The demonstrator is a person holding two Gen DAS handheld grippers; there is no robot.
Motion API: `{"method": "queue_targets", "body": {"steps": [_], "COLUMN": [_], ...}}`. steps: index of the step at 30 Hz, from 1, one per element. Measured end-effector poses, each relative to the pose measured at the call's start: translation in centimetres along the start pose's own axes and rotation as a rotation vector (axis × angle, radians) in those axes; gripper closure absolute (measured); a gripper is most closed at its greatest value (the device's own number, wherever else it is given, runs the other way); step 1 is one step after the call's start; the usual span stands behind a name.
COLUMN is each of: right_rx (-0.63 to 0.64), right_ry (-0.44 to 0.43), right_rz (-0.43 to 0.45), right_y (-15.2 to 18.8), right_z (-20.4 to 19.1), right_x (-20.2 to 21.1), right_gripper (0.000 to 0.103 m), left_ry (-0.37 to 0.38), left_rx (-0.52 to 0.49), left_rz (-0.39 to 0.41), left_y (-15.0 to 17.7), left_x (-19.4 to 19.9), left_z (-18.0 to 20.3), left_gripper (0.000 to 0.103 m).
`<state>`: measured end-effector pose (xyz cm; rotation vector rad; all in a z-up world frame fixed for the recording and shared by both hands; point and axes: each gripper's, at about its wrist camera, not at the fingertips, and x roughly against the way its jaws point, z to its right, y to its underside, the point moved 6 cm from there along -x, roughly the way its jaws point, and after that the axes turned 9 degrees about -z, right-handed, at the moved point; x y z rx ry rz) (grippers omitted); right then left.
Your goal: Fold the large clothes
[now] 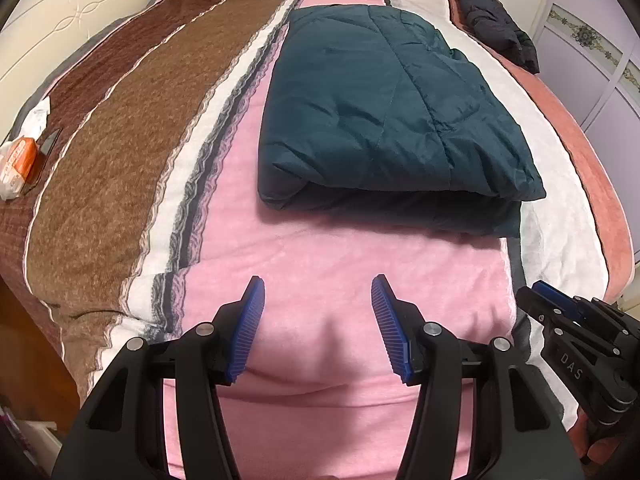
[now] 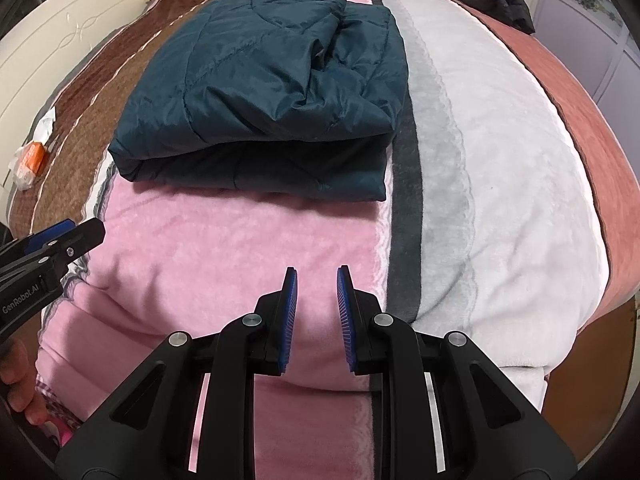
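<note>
With both grippers' jaws apart and empty, the folded teal quilted jacket should be squared at mid-bed.

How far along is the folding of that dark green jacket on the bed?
It looks nearly or fully done: the teal jacket lies folded into a compact bundle on the pink stripe of the blanket. Nothing is in hand; the left claw and right claw both hang open, clear of it. Perhaps left: the black garment at the bed's far edge.

Both the left black plastic two-finger gripper and its right twin had ribbed blue pads, silver pivot screws, and white lettering.
</note>
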<state>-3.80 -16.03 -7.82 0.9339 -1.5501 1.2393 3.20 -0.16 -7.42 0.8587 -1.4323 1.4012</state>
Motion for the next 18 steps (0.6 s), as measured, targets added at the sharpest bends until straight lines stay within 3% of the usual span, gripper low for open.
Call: {"method": "queue_targets", "body": {"steps": [18], "right_rx": [0.005], "right_ry": [0.002], "right_rz": [-0.009], "right_y": [0.27], "right_z": [-0.21], "right_x": [-0.28], "right_gripper": [0.082], "left_ry": [-0.022], "left_rx": [-0.005], "left_rz": [0.005], "left_y": [0.14], "left_x": [-0.01], "left_z": [0.14], "left_gripper": [0.049]}}
